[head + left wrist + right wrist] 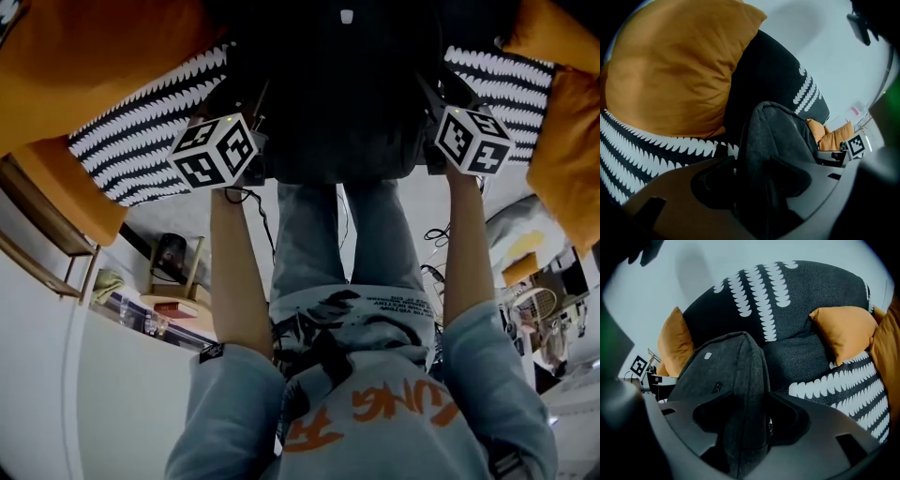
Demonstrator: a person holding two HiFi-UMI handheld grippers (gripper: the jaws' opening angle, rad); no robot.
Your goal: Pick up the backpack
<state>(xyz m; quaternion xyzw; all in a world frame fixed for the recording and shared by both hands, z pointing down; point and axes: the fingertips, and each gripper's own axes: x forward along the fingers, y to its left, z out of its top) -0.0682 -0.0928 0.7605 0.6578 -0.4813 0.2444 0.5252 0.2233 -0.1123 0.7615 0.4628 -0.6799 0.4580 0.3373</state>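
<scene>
Backpack: a dark grey fabric backpack (pixel 723 380) stands upright on the seat between the two grippers, one side edge reaching into each. It leans back on the cushions and looks not yet lifted.
Left gripper: the left gripper (pixel 757 183) has its jaws spread wide. The bag's side edge stands in the gap, but the pads do not look pressed home, so it has no hold.
Right gripper: the right gripper (pixel 745 420) is likewise wide open astride the opposite edge. A dark gap shows beside the fabric, so nothing is gripped.
Why astride: taking one edge on each side probably lets a soft, floppy bag be pinched evenly and raised without swinging or tipping.
Marker cubes: in the head view the left cube (pixel 214 150) and right cube (pixel 472 141) sit at the bag's two flanks. Both forearms reach straight out to them.
Beyond the right gripper: a dark cushion with white scallops (pixel 787 282) props the bag from behind. A small orange cushion (pixel 846 329) lies off to that gripper's right.
Beyond the left gripper: a big orange cushion (pixel 670 65) fills the space up and to its left.
Under both grippers: a black-and-white patterned seat cover (pixel 141 141).
Step in hand: judged to be closing on the edges before lifting.
Risk: thick, yielding fabric may slip if only a thin fold is caught.
</scene>
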